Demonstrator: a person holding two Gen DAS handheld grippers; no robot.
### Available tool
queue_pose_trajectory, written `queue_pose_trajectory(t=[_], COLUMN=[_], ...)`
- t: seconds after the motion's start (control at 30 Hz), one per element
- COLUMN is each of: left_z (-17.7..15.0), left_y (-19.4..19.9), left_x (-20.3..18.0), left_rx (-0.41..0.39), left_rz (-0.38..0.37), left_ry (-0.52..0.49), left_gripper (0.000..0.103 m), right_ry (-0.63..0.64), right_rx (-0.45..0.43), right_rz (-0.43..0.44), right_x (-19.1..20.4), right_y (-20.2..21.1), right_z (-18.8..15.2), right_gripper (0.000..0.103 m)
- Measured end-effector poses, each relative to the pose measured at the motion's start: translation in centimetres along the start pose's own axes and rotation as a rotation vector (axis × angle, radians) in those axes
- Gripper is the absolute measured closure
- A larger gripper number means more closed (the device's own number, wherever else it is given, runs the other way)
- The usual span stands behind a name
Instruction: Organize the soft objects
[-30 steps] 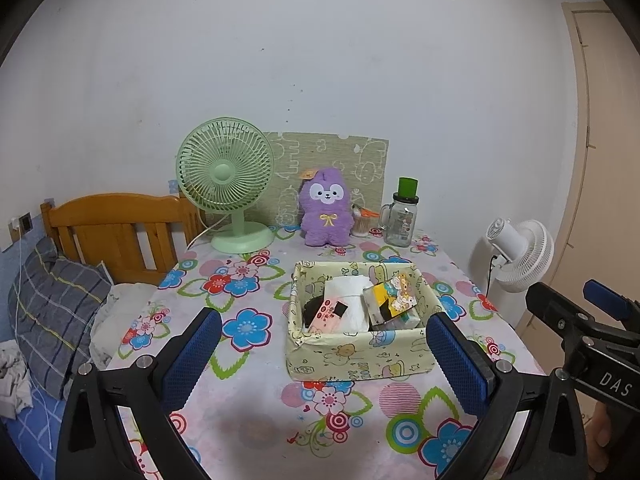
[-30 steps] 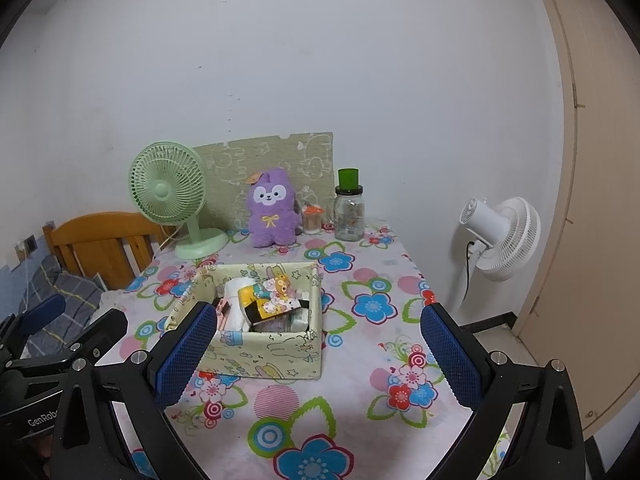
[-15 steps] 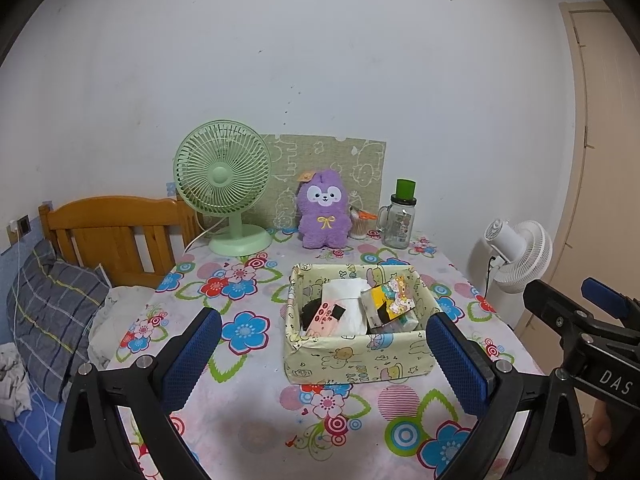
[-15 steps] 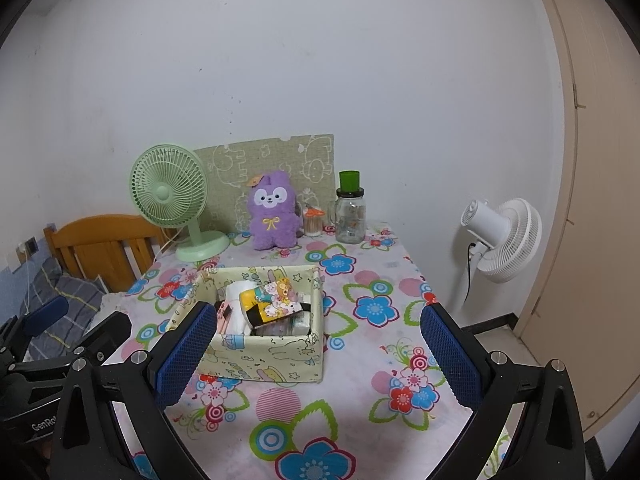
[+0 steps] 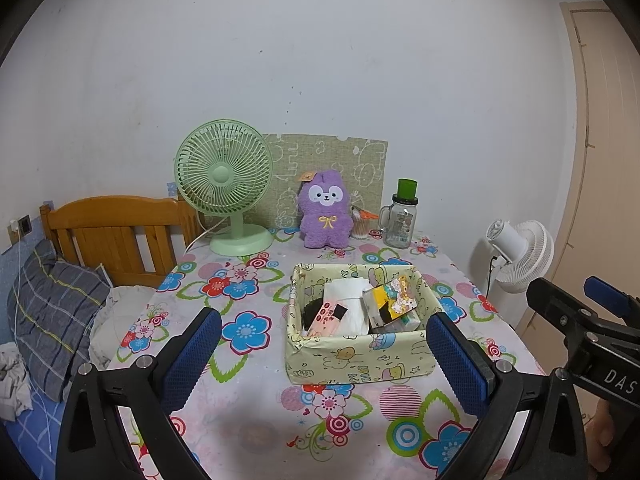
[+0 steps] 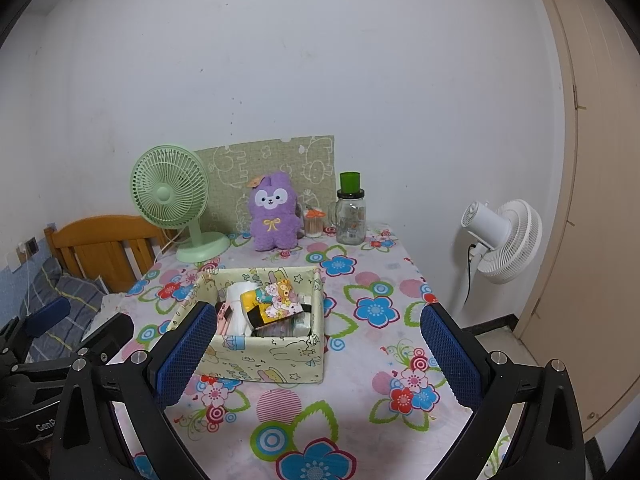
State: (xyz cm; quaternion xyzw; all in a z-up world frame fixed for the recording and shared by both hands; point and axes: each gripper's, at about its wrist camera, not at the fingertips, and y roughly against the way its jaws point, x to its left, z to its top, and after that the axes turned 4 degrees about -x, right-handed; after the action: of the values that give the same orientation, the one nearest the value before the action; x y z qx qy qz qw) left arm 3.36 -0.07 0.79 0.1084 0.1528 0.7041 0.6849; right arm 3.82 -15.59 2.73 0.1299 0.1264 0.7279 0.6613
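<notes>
Meanwhile, on the flowered table:
Change: over the last second both cameras draw back and rise a little; the fabric box sits smaller and lower in view than a second ago, while nothing inside it shifts.
Meaning: a judgement only — the pull-back reads as stepping off from the box, which fits either a sorting just closed or a pause before another pick.
Soft things: a white folded bundle, a pink-and-black piece and a yellow printed tissue pack lie packed together inside the box, near the table's middle.
Plush: the purple plush toy stands upright at the back edge, between the green desk fan and the glass mug jar, well apart from the box.
Left gripper: spread wide, empty, held above the near table edge, pointing at the box.
Right gripper: likewise spread wide and empty, level, just to the box's right as its own camera sees it.
Hands: both tools sit side by side, each showing at the edge of the other's view.
</notes>
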Motion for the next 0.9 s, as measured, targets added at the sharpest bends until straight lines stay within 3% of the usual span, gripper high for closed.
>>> queue_pose_trajectory(t=[0.9], left_z=[-0.06], left_y=[-0.18], left_x=[0.12], left_rx=[0.004], left_rz=[0.000], left_ry=[0.002], left_gripper=[0.000], right_ry=[0.003], right_rx=[0.000], right_rz=[-0.001], right_x=[0.06], right_y=[-0.01], right_z=[0.12], right_gripper=[0.000])
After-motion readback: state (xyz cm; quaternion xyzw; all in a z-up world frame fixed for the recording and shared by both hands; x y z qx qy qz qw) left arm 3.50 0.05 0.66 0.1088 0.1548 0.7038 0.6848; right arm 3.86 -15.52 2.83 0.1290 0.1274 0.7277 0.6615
